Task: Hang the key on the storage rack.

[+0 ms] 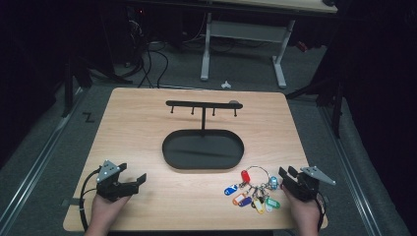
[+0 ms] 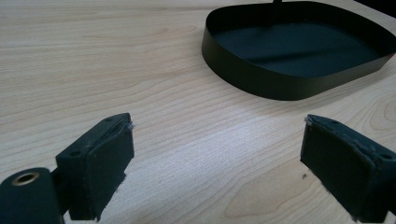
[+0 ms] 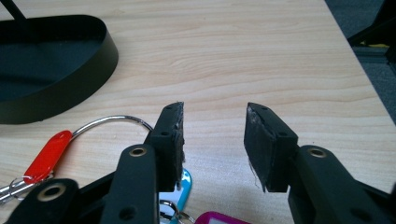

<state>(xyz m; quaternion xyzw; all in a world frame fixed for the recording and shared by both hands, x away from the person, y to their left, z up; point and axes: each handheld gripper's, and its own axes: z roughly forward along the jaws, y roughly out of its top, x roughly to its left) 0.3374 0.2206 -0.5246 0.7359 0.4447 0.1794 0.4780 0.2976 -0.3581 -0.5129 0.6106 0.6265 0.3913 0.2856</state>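
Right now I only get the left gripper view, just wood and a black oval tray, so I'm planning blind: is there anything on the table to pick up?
Observer: Yes. A key ring with coloured tags lies near the front right of the table, apart from the tray.
Operator: Is the right gripper on it?
Observer: No. The right gripper sits beside the tags with its jaws open and nothing between them.
Operator: Anywhere to hang it?
Observer: A black bar with four hooks stands on a post rising from the tray's far side.
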